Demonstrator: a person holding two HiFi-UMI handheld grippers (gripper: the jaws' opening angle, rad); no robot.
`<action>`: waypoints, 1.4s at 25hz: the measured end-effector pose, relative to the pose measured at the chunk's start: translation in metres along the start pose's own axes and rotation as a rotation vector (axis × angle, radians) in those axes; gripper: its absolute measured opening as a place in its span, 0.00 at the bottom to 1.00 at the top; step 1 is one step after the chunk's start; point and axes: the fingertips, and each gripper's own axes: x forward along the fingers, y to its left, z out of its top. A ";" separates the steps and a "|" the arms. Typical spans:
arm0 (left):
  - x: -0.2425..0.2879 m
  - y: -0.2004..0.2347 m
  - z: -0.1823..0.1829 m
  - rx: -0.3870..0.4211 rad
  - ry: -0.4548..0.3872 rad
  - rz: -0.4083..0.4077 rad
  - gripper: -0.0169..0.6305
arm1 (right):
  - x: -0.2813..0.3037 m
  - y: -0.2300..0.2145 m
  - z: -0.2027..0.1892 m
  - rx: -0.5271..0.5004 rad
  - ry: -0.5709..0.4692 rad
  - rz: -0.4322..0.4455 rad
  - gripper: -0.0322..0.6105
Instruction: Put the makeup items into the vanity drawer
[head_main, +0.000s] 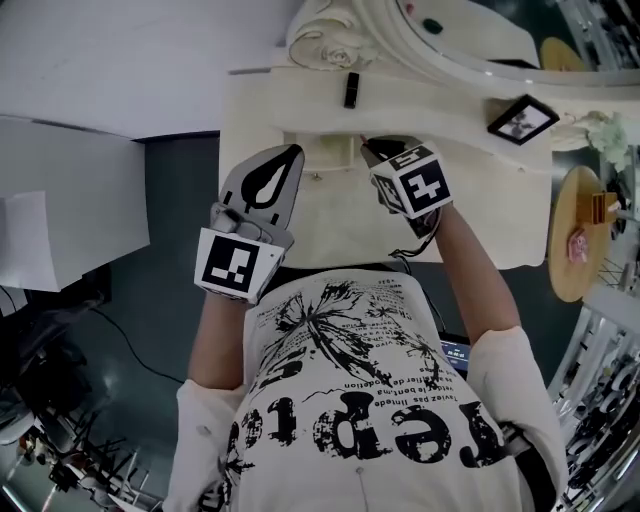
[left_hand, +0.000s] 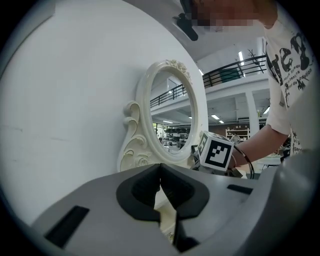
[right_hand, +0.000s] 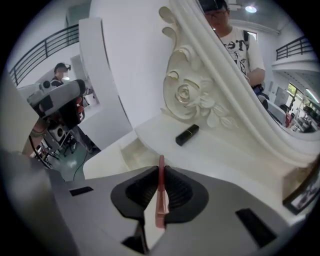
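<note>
1. Nearest: the person's printed T-shirt (head_main: 350, 400), with two grippers held out ahead of it, one per hand.
2. Left gripper (left_hand: 160, 167): jaws pressed together at the tips with nothing between them. It is held roughly level at the worktop's left front edge, facing the mirror.
3. Right gripper (right_hand: 161, 167): jaws pinching one thin pink stick (right_hand: 160, 192). The stick stands on edge between the pads, with its tip poking just past them. The gripper is tilted down over the vanity, and the stick is off the surface.
4. One cream worktop (head_main: 480, 220) lies under both grippers.
5. One drawer (right_hand: 127, 150) sits just beyond the right jaws. It looks pulled open (the recess is shallow and pale, and I cannot make out any contents).
6. One black lipstick tube (right_hand: 187, 135) lies flat on the ledge above the drawer, close to the carved mirror base and apart from both grippers.
7. One oval mirror (left_hand: 172, 115) in a carved cream frame stands at the back of the vanity.
8. One small dark picture frame (head_main: 522, 118) is on the worktop's far right, well apart from the lipstick tube.
</note>
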 end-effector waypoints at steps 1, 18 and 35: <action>-0.005 0.004 0.000 0.002 0.006 0.007 0.05 | 0.001 0.008 0.009 -0.024 -0.008 0.014 0.14; -0.048 0.060 -0.024 -0.043 0.043 0.190 0.05 | 0.078 0.087 0.043 -0.362 0.060 0.235 0.14; -0.031 0.046 -0.025 -0.022 0.061 0.058 0.05 | 0.051 0.062 0.024 -0.136 0.004 0.146 0.38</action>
